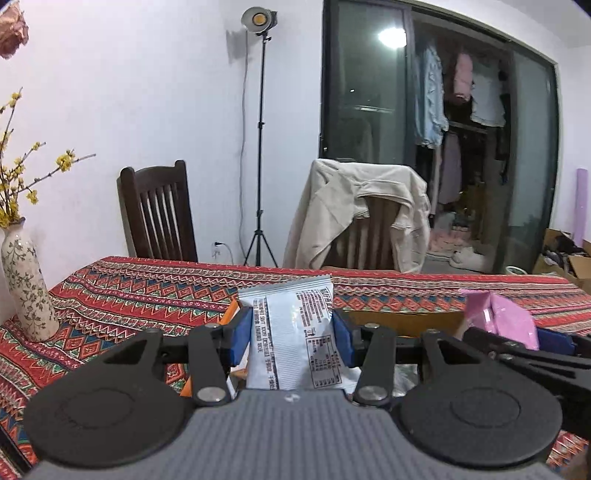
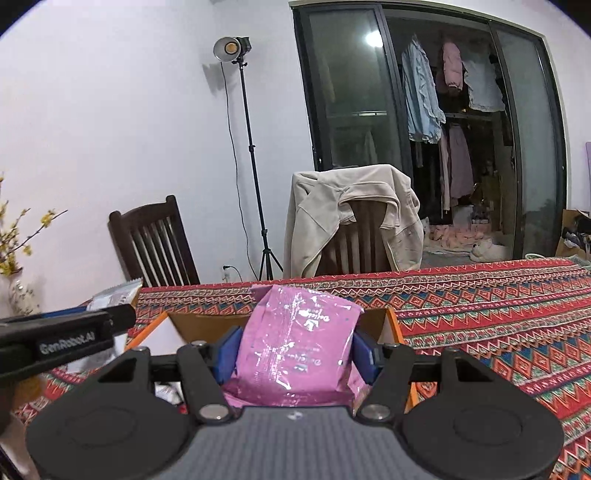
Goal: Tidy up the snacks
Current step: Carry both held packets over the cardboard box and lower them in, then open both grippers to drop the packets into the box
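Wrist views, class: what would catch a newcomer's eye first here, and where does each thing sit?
First, the white packet pinched between the left gripper pads, dead centre of its view, and the pink packet gripped likewise by the right gripper. Below both spreads the red patterned tablecloth, with an open cardboard box just ahead of the pink packet. Behind stands a tall studio light against the wall.

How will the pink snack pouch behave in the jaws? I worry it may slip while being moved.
The pink snack pouch looks soft: its film is creased where the right gripper pinches its sides, so it will probably buckle rather than stay stiff. Its glossy surface may be slippery. It stands upright unsupported, so it is likely light.
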Demonstrator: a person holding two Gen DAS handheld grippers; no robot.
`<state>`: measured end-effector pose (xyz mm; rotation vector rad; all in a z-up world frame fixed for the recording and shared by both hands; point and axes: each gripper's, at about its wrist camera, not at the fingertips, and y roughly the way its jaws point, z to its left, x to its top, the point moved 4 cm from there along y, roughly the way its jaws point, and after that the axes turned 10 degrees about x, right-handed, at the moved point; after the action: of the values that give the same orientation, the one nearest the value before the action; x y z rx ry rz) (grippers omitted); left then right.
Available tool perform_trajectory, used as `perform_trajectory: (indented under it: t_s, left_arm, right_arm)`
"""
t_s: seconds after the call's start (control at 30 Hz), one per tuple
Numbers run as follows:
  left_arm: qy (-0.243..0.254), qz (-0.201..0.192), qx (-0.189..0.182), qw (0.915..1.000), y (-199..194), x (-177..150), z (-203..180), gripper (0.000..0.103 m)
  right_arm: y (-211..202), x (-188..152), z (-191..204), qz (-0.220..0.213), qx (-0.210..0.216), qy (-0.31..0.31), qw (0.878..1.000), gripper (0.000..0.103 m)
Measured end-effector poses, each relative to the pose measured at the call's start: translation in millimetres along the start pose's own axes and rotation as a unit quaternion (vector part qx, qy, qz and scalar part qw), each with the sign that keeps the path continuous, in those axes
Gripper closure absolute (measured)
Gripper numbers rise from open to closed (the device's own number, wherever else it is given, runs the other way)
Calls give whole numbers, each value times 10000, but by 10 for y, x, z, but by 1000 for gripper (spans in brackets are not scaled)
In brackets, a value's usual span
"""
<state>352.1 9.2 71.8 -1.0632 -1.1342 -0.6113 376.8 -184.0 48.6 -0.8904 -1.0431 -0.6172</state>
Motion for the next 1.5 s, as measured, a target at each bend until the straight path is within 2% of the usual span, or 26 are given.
perform_trajectory:
  t_s: [0.17,0.4,0.43,0.5,0.53,0.57,0.63,0.73,1.0,1.23,1.5]
  left_arm:
    - [-135,209,39,9997,357,-182,27,55]
    - [17,397,-158,9991,476,-316,-8,53]
    - [2,395,-169,9991,475,-317,10,50]
    - [-27,368,-178,9992,454,-325,29,30]
    - [-51,328,-148,9993,441,-328,36,11]
    - [-62,278,-79,9996,426,-330,45,0]
    - [-61,150,28,9999,396,-329,55,0]
    - [-125,210,-78,9997,379,-337,76,0]
    - [-236,82,-19,9997,210,-257,217,0]
    - [-235,-230,-290,9990,-349,-140,452,0]
    - [-56,-451,-551,9974,-1045,-445,717,0]
  right_arm:
    - [248,-56,-125,-233,-86,114,9996,41]
    - [457,-244,-235,146,57,198,9997,40]
    - [469,-266,-244,186,55,200,9996,39]
    - [466,-280,-270,219,40,236,9995,34]
    - [446,-291,-270,206,69,268,9994,21]
    - [426,-288,-279,180,104,307,9993,8]
    - [375,-303,-274,136,139,287,9994,4]
    - [356,-325,-256,129,94,202,9997,0]
    - [276,-356,-203,94,30,121,9999,0]
    - [-194,-268,-46,-203,176,10,9996,0]
    - [-911,-449,151,-263,404,-121,9988,0]
